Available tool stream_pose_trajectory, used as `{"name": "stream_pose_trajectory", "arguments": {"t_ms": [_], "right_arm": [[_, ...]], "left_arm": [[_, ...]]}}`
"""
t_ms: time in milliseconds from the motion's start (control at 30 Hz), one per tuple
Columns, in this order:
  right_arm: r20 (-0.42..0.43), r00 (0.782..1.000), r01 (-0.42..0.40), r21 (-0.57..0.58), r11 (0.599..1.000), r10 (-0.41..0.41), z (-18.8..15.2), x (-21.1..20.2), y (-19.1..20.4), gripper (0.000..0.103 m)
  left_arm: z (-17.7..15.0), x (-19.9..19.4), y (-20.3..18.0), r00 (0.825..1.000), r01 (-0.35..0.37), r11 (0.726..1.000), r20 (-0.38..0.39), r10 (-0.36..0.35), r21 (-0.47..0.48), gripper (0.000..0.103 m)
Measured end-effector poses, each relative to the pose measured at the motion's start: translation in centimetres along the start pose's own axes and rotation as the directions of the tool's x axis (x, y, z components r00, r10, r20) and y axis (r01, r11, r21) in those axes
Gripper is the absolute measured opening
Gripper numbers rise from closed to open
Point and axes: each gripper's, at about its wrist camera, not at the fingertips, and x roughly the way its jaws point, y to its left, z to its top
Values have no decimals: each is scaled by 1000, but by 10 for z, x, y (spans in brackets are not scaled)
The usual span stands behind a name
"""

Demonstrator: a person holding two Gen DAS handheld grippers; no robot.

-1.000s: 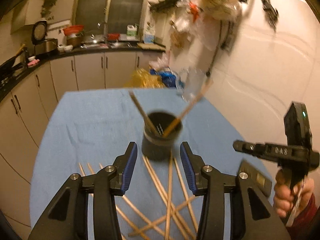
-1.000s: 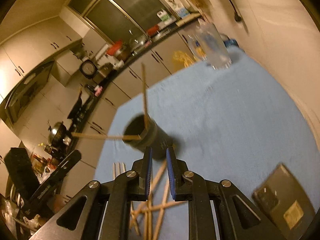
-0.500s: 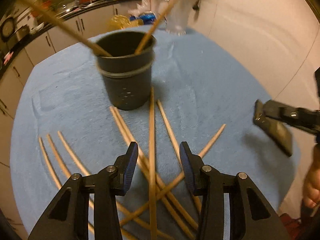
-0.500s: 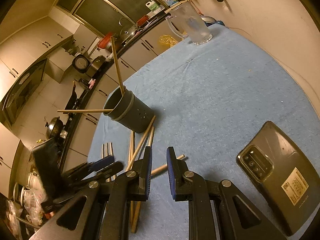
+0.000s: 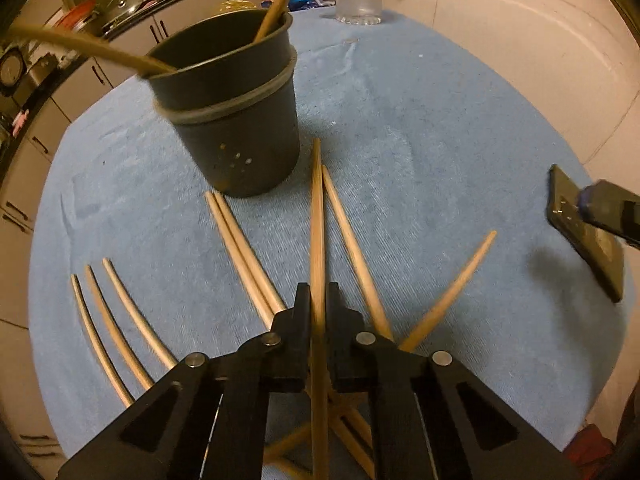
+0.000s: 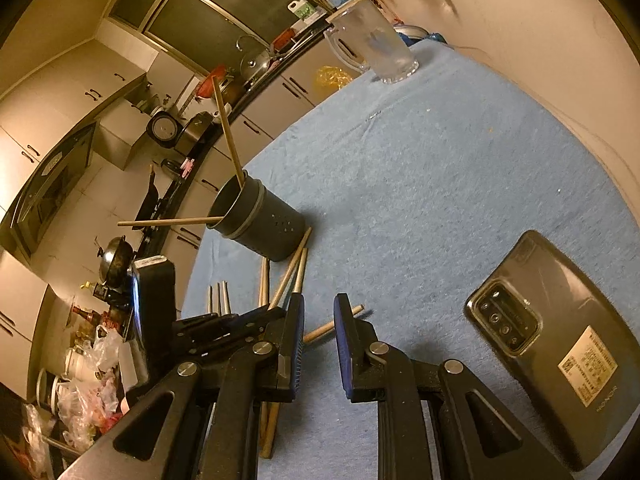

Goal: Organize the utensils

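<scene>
On blue-clothed table [image 5: 420, 128]: left hand-held gripper [image 5: 318, 300] clamped onto chopstick [image 5: 317, 216] beside dark holder [image 5: 240, 120]; right hand-held gripper [image 6: 319, 312] slightly parted, holding nothing; phone [image 6: 560, 344] reads HONOR

Pale tan wooden chopsticks [image 5: 317, 216] lie on a light blue cloth [image 5: 420, 128] beside a dark grey holder [image 5: 236, 120] ringed by a lighter grey band and dotted with small holes. A glossy black phone [image 6: 560, 344] carries a white label. Black grippers show blue pads [image 6: 340, 320].
</scene>
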Motion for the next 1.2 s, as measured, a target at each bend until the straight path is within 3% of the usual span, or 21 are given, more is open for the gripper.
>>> {"name": "stream_pose_trajectory", "arguments": {"t_ms": [267,467,633,733,967,1033,1200], "right_arm": [[-107,994,6,33,999,-3,-12,28,5,19],[-205,979,26,59,998,-13,-25,57,11,19],[-240,970,49,91,995,-26,-32,74,12,29],[-239,970,76,104,992,-50,-31,83,13,30],[-246,959,168,95,981,-140,-12,109,23,30],[-252,948,216,53,975,-196,-6,115,30,20],[-253,924,283,-50,958,-286,5,126,42,8]], "left_arm": [[-48,-45,22,994,59,992,95,-48,-113,7],[-99,-82,61,984,75,966,176,-31,-248,7],[-130,-95,102,982,20,938,184,48,-347,7],[-142,-95,120,981,-17,918,172,93,-397,7],[-153,-79,141,987,-12,892,136,81,-451,7],[-155,-78,143,989,-5,892,131,72,-452,7],[-155,-69,142,992,0,891,109,56,-454,7]]}}
